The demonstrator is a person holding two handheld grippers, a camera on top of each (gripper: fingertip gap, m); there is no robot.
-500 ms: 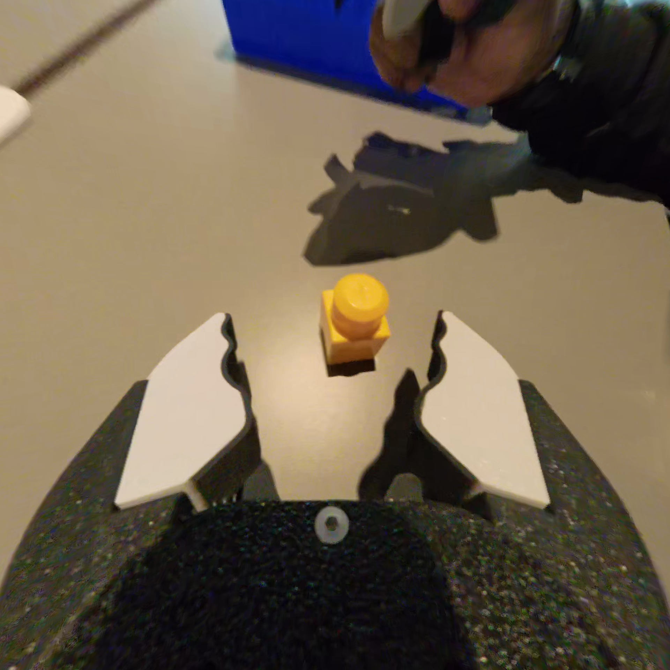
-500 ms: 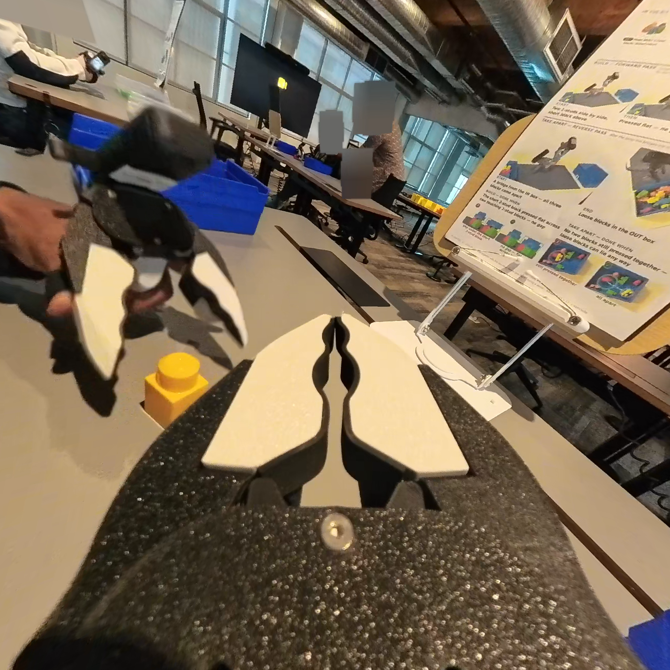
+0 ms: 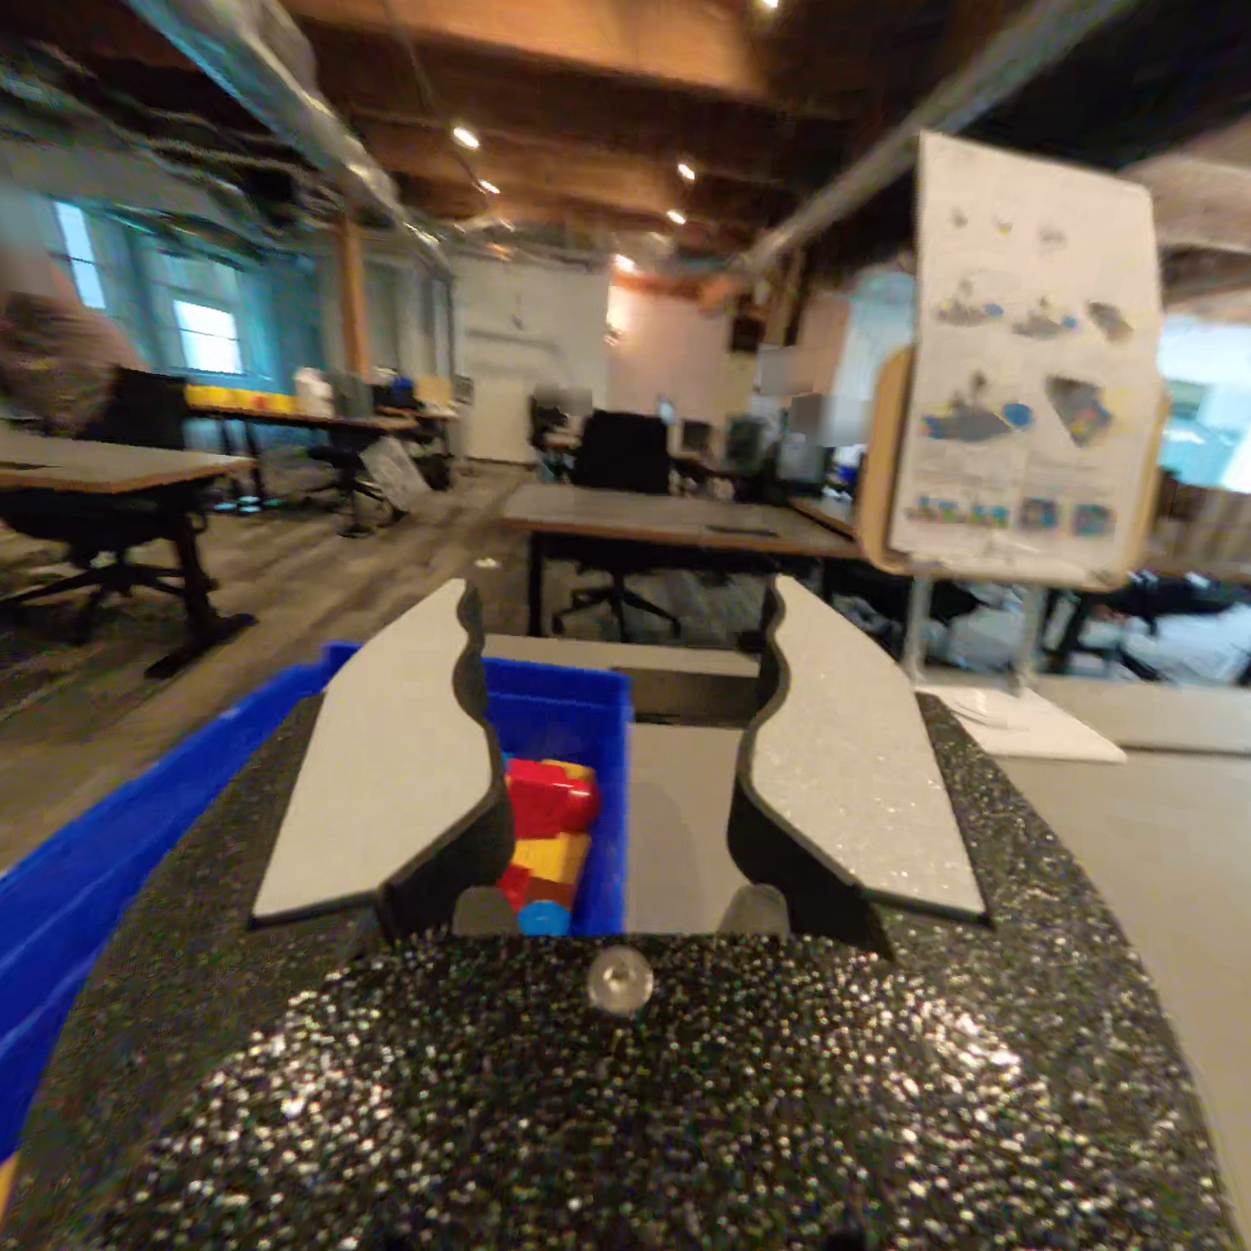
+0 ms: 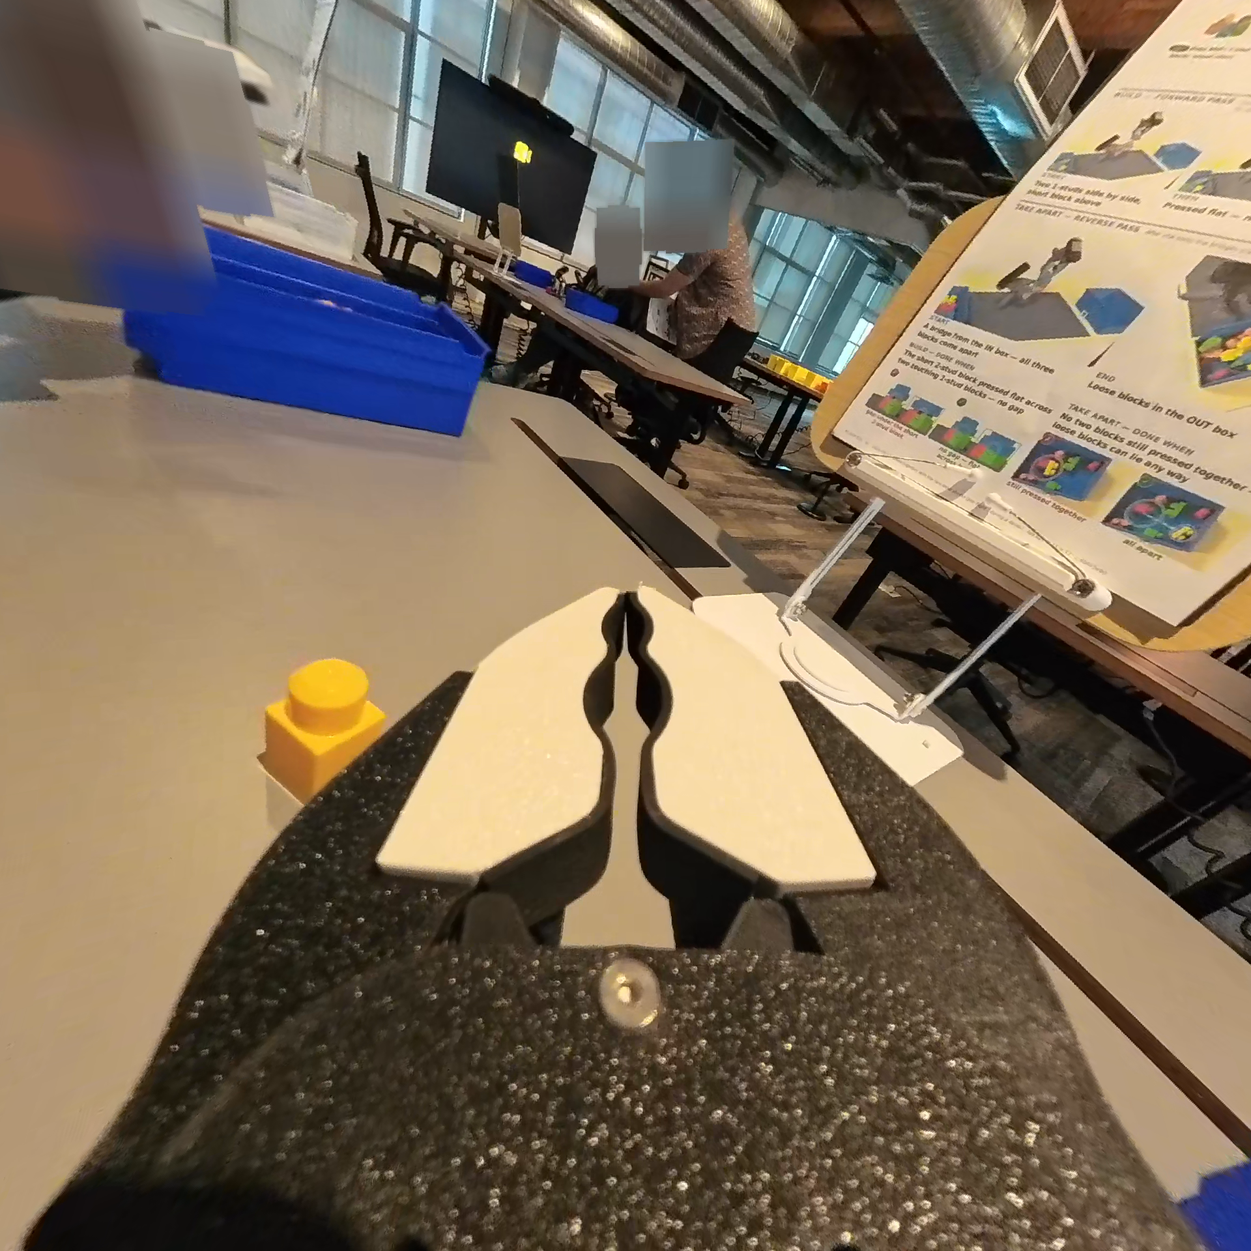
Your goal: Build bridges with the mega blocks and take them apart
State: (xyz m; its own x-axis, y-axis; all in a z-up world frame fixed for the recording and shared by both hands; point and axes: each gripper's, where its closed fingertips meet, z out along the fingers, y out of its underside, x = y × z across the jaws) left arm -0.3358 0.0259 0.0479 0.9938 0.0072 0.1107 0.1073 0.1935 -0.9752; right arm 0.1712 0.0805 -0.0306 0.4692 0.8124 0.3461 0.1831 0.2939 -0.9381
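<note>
the left hand-held gripper (image 3: 619, 684) has swung up and away from the single yellow block (image 4: 323, 728), which half a second ago sat just ahead of it, and now hangs with jaws wide and empty over the blue bin (image 3: 562, 704) of red, yellow and blue blocks (image 3: 550, 832), so i judge it is going for the bridge's next piece. the right hand-held gripper (image 4: 628, 609) rests closed on nothing, the yellow block upright on the grey worktop (image 4: 203, 575) just to its left. an instruction poster (image 4: 1110, 325) stands on a stand to the right; its writing is left unquoted.
</note>
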